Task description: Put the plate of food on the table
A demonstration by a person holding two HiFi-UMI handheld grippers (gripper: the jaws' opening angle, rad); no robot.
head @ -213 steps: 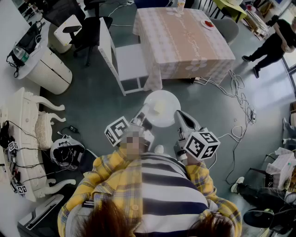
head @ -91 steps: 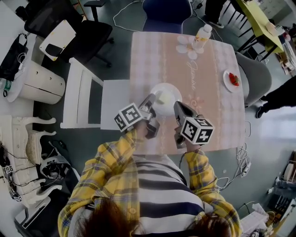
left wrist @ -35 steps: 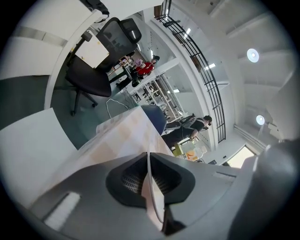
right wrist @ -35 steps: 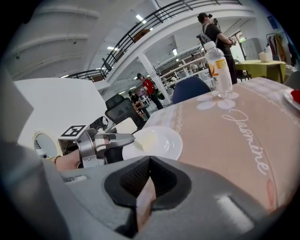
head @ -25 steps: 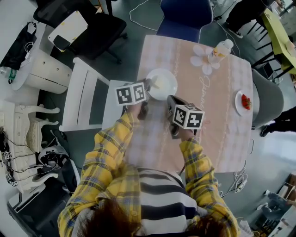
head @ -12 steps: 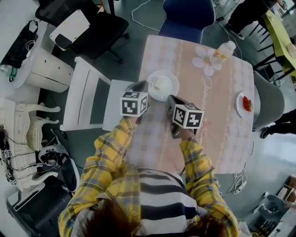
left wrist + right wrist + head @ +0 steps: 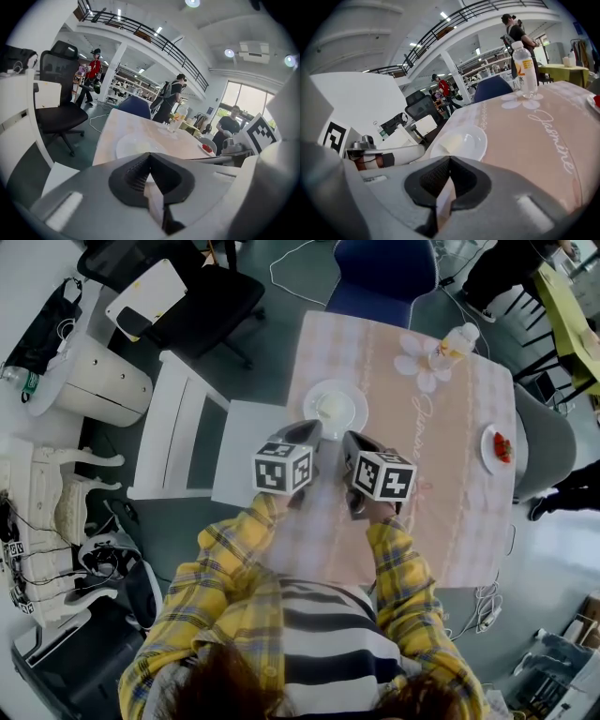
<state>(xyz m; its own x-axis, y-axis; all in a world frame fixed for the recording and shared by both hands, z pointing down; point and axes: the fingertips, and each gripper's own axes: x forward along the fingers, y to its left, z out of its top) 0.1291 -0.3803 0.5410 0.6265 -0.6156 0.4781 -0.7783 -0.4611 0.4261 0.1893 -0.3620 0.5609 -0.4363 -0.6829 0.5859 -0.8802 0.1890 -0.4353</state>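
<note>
White plate (image 7: 335, 409) with pale food (image 7: 329, 408) is seen set on the pink-clothed table (image 7: 441, 474), upper centre of frame; left gripper (image 7: 307, 434) and right gripper (image 7: 352, 441) are held just below it, jaws pressed together, nothing gripped.

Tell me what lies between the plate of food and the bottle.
Between plate and bottle, only tablecloth with white flower shapes, clearest in the right gripper view.

The tabletop (image 7: 441, 493), under a pink cloth, carries a white plate (image 7: 354, 399) of pale food near its left edge, a bottle (image 7: 452, 341) at the far side and a small dish (image 7: 489, 442) of red food at the right edge
</note>
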